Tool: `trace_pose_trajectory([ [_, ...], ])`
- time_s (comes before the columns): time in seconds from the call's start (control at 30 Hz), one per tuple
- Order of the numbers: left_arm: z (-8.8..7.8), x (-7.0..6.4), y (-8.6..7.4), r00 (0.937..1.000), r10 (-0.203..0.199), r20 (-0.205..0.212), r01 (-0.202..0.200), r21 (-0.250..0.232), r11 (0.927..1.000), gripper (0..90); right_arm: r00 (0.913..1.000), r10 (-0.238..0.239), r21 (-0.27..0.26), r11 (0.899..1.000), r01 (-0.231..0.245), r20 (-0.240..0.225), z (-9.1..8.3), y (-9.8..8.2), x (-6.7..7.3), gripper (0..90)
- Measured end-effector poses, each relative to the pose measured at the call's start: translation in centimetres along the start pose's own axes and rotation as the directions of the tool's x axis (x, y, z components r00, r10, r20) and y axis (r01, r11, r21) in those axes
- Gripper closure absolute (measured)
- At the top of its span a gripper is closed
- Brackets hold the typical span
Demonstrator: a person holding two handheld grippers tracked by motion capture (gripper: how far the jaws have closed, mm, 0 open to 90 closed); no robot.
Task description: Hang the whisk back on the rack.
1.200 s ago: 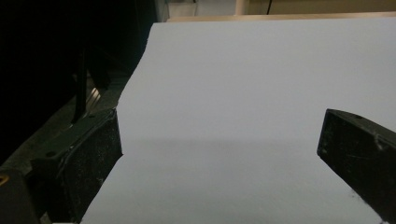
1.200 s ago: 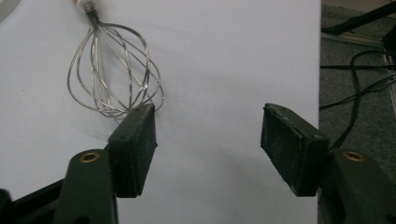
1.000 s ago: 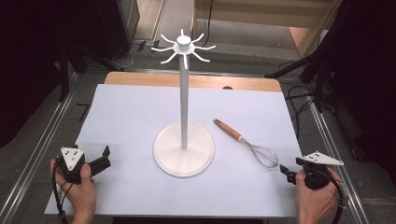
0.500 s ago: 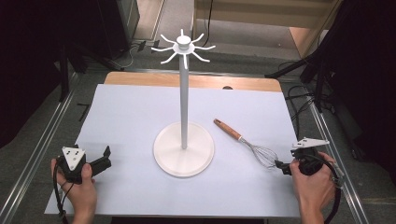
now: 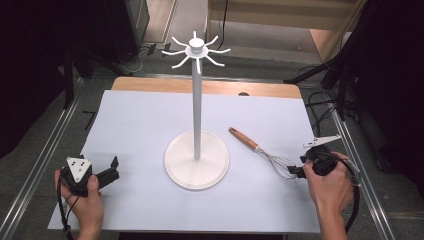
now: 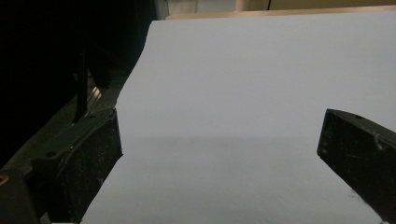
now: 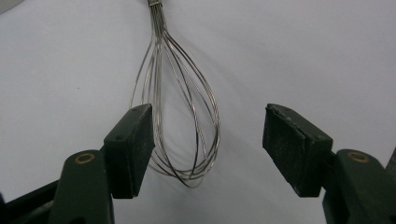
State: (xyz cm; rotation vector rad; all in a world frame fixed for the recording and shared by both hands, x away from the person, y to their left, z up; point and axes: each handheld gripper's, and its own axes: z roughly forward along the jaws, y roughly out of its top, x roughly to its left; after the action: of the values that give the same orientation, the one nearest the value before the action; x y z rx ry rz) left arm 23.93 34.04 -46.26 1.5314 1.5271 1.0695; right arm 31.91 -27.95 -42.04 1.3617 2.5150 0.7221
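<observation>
A whisk (image 5: 260, 150) with a wooden handle and a wire head lies on the white sheet, right of a white hook stand (image 5: 197, 150). My right gripper (image 5: 298, 171) is at the whisk's wire end, open. In the right gripper view the wire loops (image 7: 182, 116) lie between the two jaws, nearer the left one, and my right gripper (image 7: 208, 144) has not closed on them. My left gripper (image 5: 111, 170) rests open at the front left of the sheet, and the left gripper view shows it (image 6: 219, 149) with only bare sheet between its jaws.
The stand's round base (image 5: 197, 172) sits mid-table and its pole ends in a ring of hooks (image 5: 196, 50). The white sheet (image 5: 140, 125) covers a wooden table (image 5: 150, 85). Metal rails run along both sides, with cables at the right.
My right gripper has moved left and forward to the whisk's wire head, so its jaws now straddle the loops. The left gripper has stayed put.
</observation>
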Motion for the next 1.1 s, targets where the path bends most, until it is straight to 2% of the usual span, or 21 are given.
trace_pose_trajectory([
  [0.17,0.0,0.0,0.0,1.0000,0.002,0.003,-0.002,0.003,1.0000,0.3,0.9994,-0.031,0.029,0.999,0.031,-0.013,0.0,1.5,0.5,41.4],
  [0.27,0.0,0.0,0.0,1.0000,0.002,0.002,-0.002,0.003,1.0000,0.3,0.9981,-0.043,0.041,0.998,0.044,-0.044,0.3,2.5,0.7,42.7],
  [0.63,0.0,0.0,0.0,1.0000,0.002,-0.002,-0.002,0.001,1.0000,0.3,0.9941,-0.096,0.087,0.991,0.100,-0.050,1.7,4.9,1.6,49.9],
  [0.9,0.0,-0.1,0.0,1.0000,0.005,-0.004,-0.005,0.000,1.0000,0.3,0.9914,-0.110,0.129,0.985,0.118,-0.072,3.0,6.5,2.0,52.5],
  [1.1,0.0,-0.1,0.0,1.0000,0.007,-0.001,-0.007,0.001,1.0000,0.3,0.9903,-0.117,0.137,0.983,0.126,-0.076,3.4,7.2,2.2,53.9],
])
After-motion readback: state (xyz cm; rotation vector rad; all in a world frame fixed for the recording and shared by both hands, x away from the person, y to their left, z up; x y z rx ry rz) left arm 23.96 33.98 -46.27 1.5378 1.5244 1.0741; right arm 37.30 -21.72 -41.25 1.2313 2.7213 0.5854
